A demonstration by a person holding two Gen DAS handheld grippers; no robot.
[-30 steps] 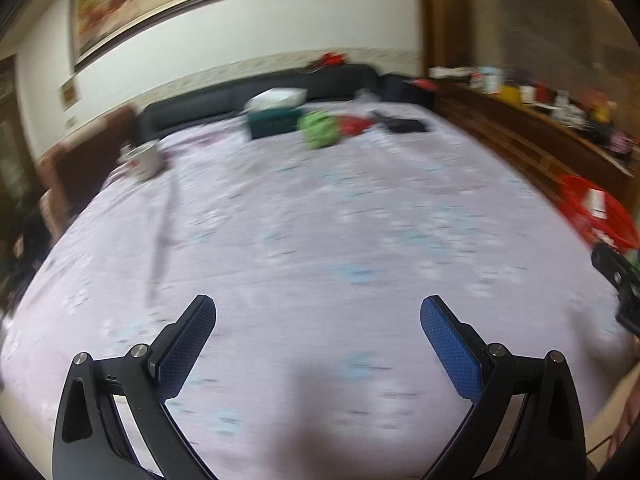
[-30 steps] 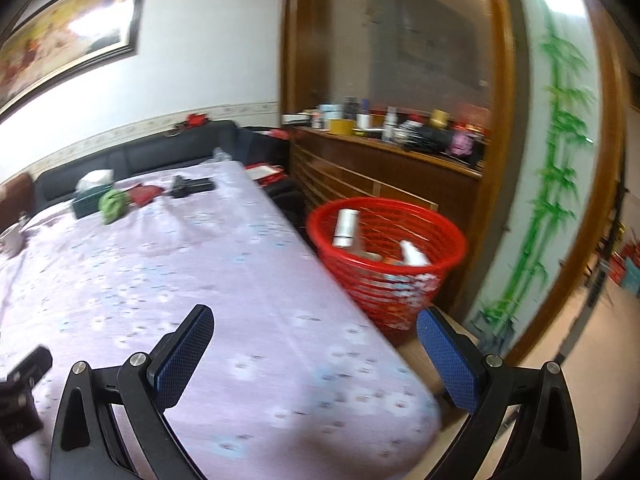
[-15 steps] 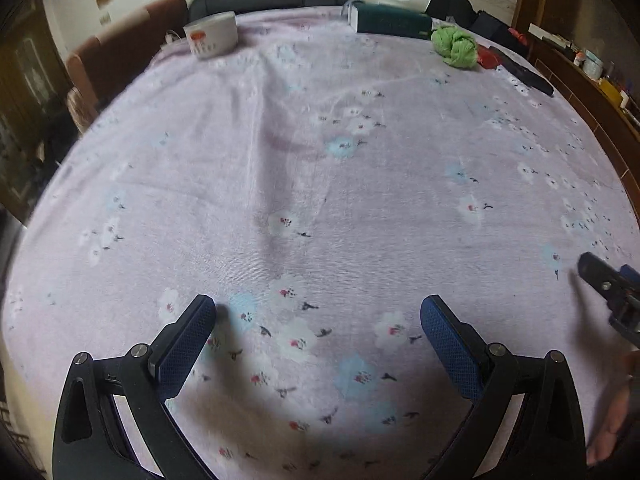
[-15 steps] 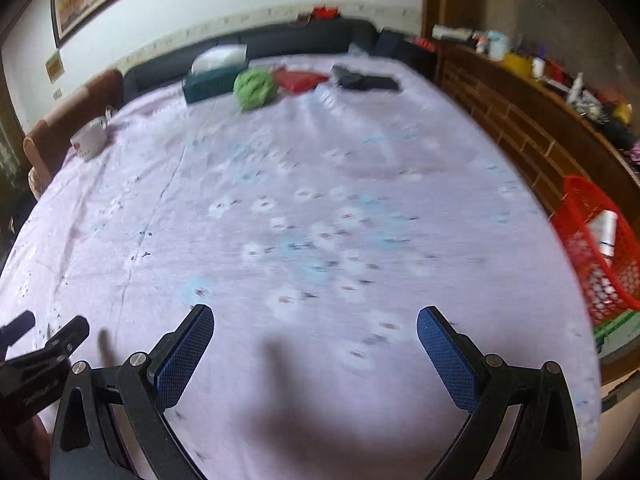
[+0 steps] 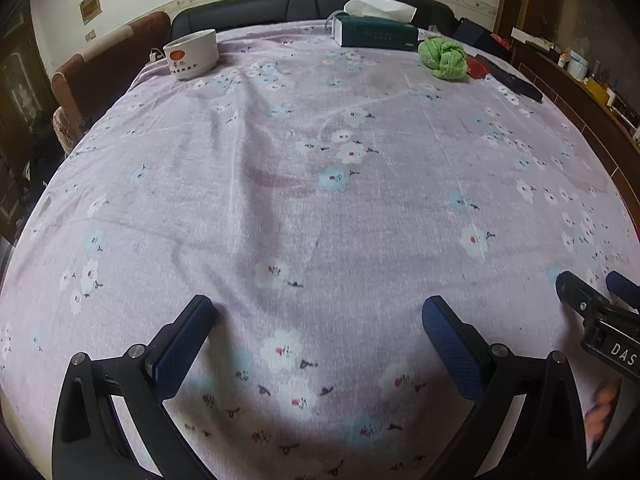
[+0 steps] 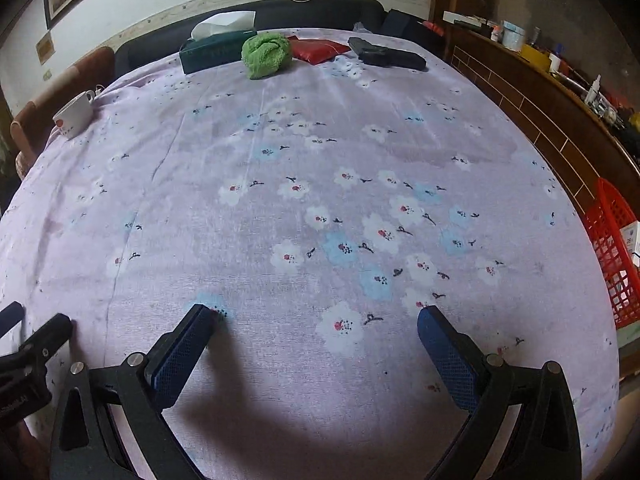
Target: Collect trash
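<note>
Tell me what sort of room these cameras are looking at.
Most likely a home living or dining room. A table under a floral tablecloth carries household items: a tissue box, a white cup and a green cloth. A dark sofa runs along the far wall, and a cluttered wooden sideboard stands alongside.

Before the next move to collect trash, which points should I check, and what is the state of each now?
1. Left gripper open and empty: ok.
2. Right gripper open and empty: ok.
3. Both grippers apart from each other: ok.
4. Red basket beside the table, within view: ok.
5. Trash left on the flowered cloth: cannot tell; only a green cloth ball, tissue box, red pouch and cup lie at the far end.
</note>
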